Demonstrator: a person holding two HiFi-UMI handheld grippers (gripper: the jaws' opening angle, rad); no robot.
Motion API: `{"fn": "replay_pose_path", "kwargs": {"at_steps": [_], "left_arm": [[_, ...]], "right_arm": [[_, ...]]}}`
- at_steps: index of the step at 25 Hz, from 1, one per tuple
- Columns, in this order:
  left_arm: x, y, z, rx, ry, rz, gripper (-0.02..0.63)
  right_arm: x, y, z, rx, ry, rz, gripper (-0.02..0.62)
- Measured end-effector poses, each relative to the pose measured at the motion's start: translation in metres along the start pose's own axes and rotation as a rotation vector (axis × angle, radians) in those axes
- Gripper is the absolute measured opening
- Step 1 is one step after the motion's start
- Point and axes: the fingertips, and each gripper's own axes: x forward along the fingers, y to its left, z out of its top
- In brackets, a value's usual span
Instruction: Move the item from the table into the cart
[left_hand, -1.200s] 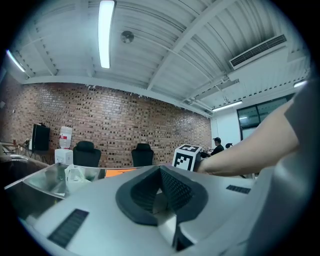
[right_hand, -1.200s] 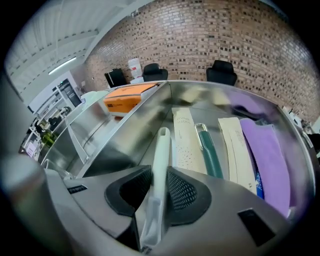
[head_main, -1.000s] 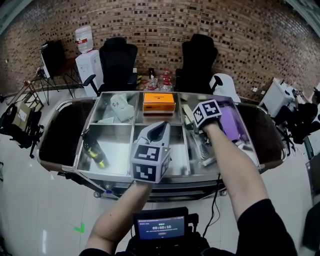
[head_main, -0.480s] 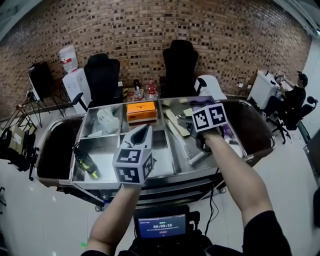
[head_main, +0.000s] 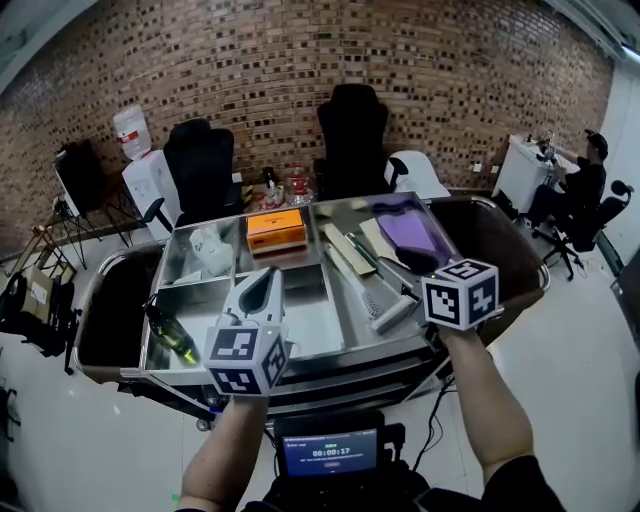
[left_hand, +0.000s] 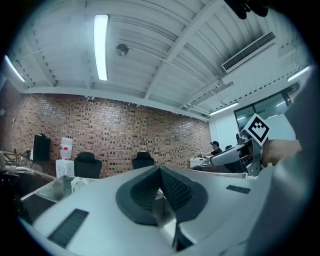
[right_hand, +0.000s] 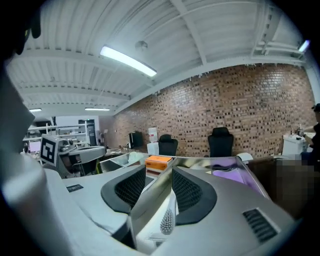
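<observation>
A steel cart (head_main: 330, 362) with several compartments stands in front of me. A white-handled brush (head_main: 372, 298) lies in its right compartment, and the right gripper view shows the brush (right_hand: 167, 222) through the jaw gap. My right gripper (head_main: 392, 266) hangs over the cart's front right corner, above and apart from the brush. Its jaws (right_hand: 160, 169) stand open with nothing between them. My left gripper (head_main: 268, 275) hovers over the middle front compartment. In its own view the left gripper (left_hand: 160, 168) has its tips together and holds nothing.
An orange box (head_main: 276, 228) lies in the back middle compartment, a purple bag (head_main: 410, 230) and beige boxes (head_main: 345, 260) on the right, and a green bottle (head_main: 170, 335) at front left. Two black chairs (head_main: 350, 130) stand behind the cart. A person (head_main: 585, 180) sits far right.
My right gripper has risen out of the right compartment and drawn back to the front right corner, tilting from pointing down to nearly level. The brush stayed put. The left gripper shifted slightly.
</observation>
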Motion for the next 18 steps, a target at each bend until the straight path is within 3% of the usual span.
{"fn": "replay_pose_path", "kwargs": {"at_steps": [4,12,13,14,15,18], "left_arm": [[-0.007,-0.007,-0.004,-0.004,0.018,-0.034,0.000],[-0.019,-0.006,-0.023,-0.028,0.018,-0.029,0.000],[-0.021,-0.005,-0.023,-0.025,0.007,-0.017,0.000],[-0.025,-0.003,-0.022,-0.022,-0.009,0.002,0.000],[-0.029,0.000,-0.021,-0.020,-0.027,0.026,0.000],[-0.042,0.005,-0.019,-0.014,-0.054,0.062,0.000]], "right_arm": [[-0.031,0.011,0.001,-0.045,-0.084,-0.030,0.153],[-0.064,0.038,-0.004,-0.088,-0.260,-0.052,0.153],[-0.067,0.037,-0.005,-0.088,-0.286,-0.067,0.138],[-0.072,0.035,-0.007,-0.088,-0.314,-0.094,0.051],[-0.075,0.032,-0.010,-0.087,-0.331,-0.122,0.014],[-0.078,0.029,-0.023,-0.065,-0.326,-0.149,0.014]]}}
